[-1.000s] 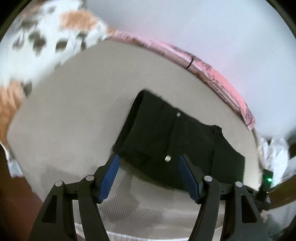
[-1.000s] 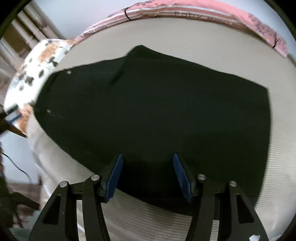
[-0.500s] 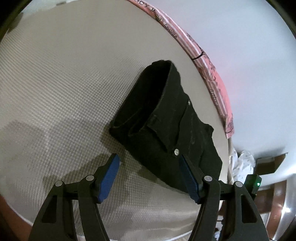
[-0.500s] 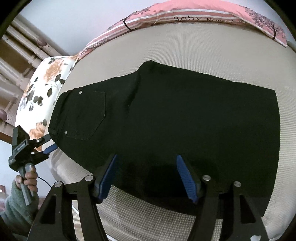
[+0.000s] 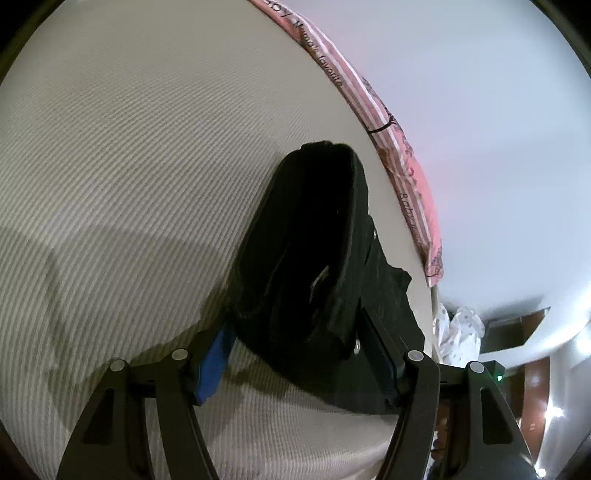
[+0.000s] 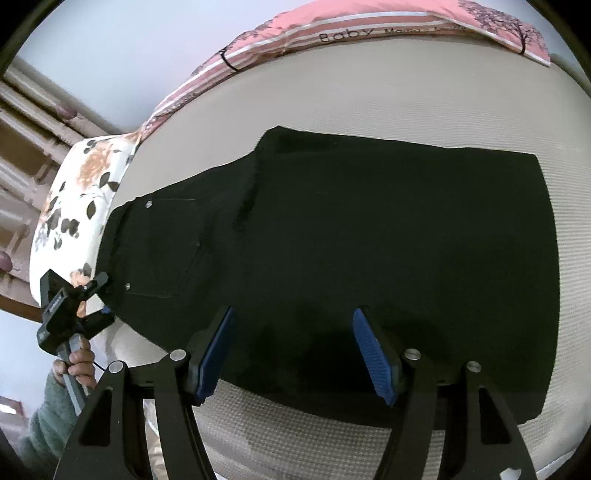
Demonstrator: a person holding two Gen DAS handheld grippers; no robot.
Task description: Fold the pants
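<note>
Your black pants (image 6: 369,258) lie flat across the beige mattress (image 6: 406,103), waistband to the left beside the floral pillow (image 6: 77,192). Your left gripper (image 5: 295,354) stands part open, its jaws straddling the waistband end; whether the pads press it I cannot tell. Your right gripper (image 6: 295,350) has just been opening and hangs part open over the near edge of the pants, gripping nothing.

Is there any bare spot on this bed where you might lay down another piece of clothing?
Yes. Bare mattress runs between the black pants and the pink blanket, and a wide stretch lies beyond the waistband. It is crowded at the near edge, where both grippers work.
</note>
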